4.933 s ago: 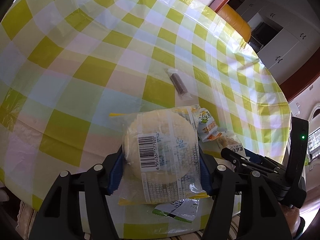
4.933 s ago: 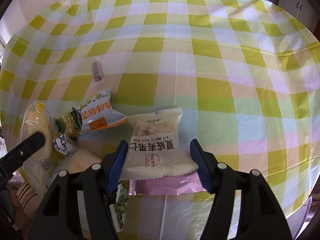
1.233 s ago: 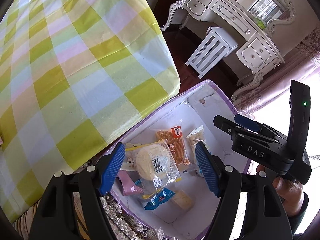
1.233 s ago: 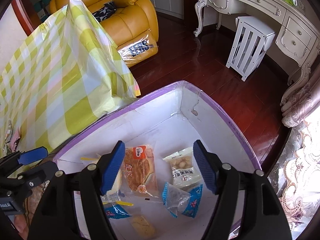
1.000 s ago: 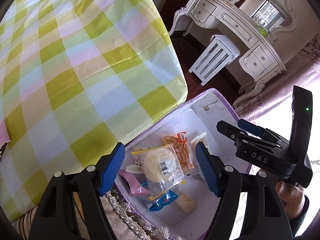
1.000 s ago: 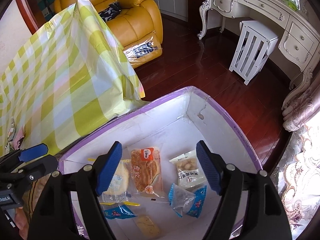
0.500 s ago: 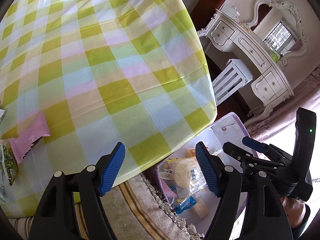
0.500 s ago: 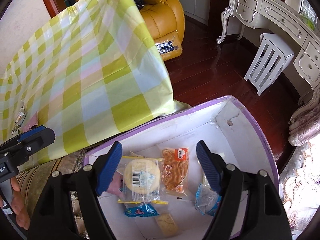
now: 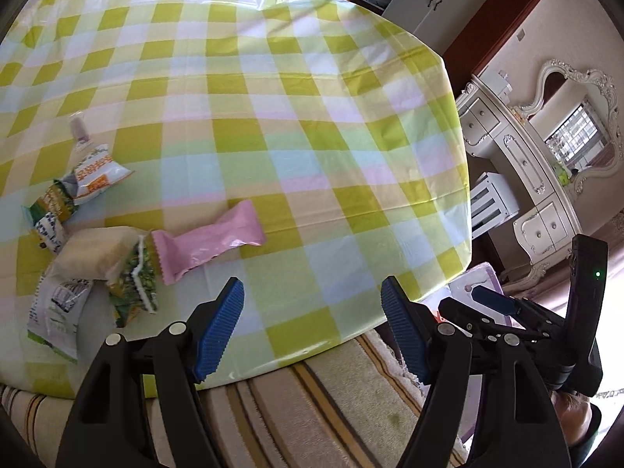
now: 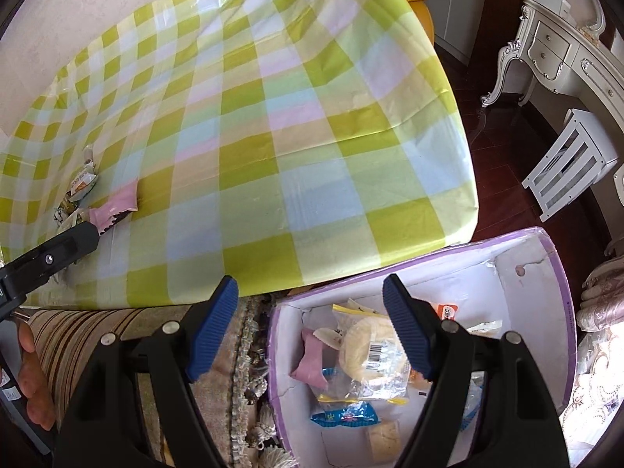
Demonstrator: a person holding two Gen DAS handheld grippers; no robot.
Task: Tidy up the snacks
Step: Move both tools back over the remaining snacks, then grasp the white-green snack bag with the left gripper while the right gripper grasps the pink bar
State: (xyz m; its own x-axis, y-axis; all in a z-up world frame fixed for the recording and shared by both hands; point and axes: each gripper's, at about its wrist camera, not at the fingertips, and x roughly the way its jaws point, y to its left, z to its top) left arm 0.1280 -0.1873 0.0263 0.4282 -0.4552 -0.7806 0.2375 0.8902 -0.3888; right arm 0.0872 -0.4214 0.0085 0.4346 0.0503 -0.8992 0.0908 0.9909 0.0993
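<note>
My left gripper (image 9: 312, 327) hangs over the near edge of the checked table (image 9: 273, 89), jaws spread, nothing between them. My right gripper (image 10: 310, 327) is likewise spread and empty, above the rim of the purple box (image 10: 561, 312) beside the table.

The pink packet (image 9: 206, 243) lies flat on the cloth ahead of my left fingers (image 9: 220, 327), its long axis running from lower left to upper right in my left view, serrated end nearest the green packet (image 9: 134, 284). More snacks (image 9: 78, 179) cluster at the left. The round bun (image 10: 370, 347) sits in the box.
</note>
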